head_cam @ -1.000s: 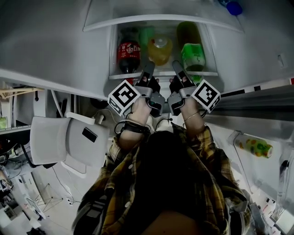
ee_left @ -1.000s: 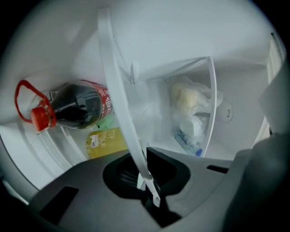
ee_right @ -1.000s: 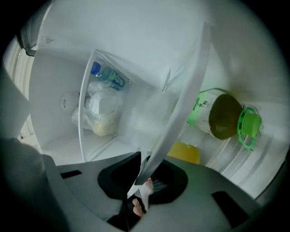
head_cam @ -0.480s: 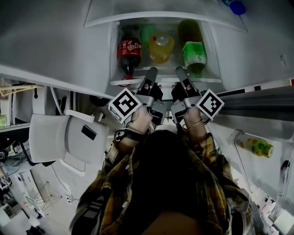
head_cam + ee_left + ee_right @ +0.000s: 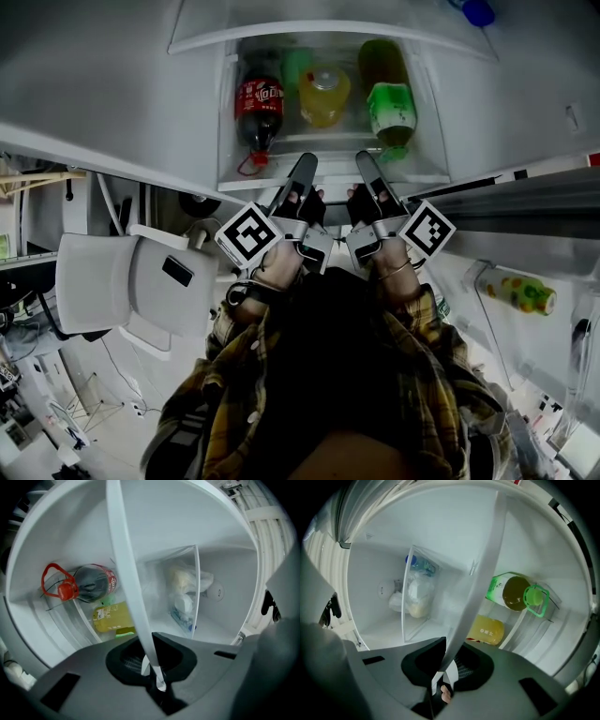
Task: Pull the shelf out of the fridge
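The white fridge (image 5: 112, 84) stands open with a glass shelf (image 5: 333, 176) partly drawn out. On the shelf lie a cola bottle (image 5: 260, 108), a yellow drink bottle (image 5: 324, 94) and a green-labelled bottle (image 5: 389, 103). My left gripper (image 5: 302, 166) and right gripper (image 5: 367, 163) clamp the shelf's front rim side by side. In the left gripper view the white rim (image 5: 126, 573) runs down between the jaws of the left gripper (image 5: 152, 667), which are easing open slightly while the pads still hold it. In the right gripper view the rim (image 5: 483, 569) is pinched in the right gripper (image 5: 443, 677).
A clear bin (image 5: 183, 592) with bagged food sits deeper inside the fridge. A white chair (image 5: 122, 291) stands to the left of the person. The fridge door at the right carries a bottle (image 5: 516, 295) in its rack. A blue cap (image 5: 476, 11) shows at the top right.
Both grippers have drawn back toward the person, and the shelf with its three bottles has slid further out of the fridge.
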Demonstrator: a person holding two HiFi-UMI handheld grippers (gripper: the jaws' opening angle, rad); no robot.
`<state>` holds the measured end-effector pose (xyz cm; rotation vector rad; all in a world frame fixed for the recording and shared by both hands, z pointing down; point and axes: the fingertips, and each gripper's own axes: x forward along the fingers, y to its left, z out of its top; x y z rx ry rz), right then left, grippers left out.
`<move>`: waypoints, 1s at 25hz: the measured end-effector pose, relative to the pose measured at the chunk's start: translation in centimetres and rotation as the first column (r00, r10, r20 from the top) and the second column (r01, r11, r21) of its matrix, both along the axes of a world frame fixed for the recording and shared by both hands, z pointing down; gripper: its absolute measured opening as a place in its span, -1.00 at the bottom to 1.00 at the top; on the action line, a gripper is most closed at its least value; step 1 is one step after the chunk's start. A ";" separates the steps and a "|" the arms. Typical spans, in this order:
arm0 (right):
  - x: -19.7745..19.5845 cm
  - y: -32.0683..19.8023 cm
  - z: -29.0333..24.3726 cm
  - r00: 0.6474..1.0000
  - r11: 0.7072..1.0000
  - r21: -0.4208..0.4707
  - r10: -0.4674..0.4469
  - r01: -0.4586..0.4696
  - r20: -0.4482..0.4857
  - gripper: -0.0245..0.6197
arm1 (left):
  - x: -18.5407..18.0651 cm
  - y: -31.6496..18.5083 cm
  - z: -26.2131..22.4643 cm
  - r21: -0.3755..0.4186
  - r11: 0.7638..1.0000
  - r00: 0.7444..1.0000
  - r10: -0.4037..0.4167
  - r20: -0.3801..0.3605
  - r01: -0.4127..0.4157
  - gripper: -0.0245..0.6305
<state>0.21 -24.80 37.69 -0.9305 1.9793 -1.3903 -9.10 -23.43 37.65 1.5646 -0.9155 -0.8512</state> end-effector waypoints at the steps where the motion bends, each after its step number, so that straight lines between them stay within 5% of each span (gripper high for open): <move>1: 0.1 0.3 0.0 1.000 1.000 0.001 0.000 0.000 0.000 -0.75 | 0.0 0.3 0.1 -0.001 1.000 1.000 0.001 0.002 -0.001 -0.83; 25: 0.4 7.2 -0.4 1.000 1.000 0.016 0.006 -0.006 -0.021 -0.74 | 0.0 7.1 0.0 0.012 1.000 1.000 0.009 0.007 -0.009 -0.81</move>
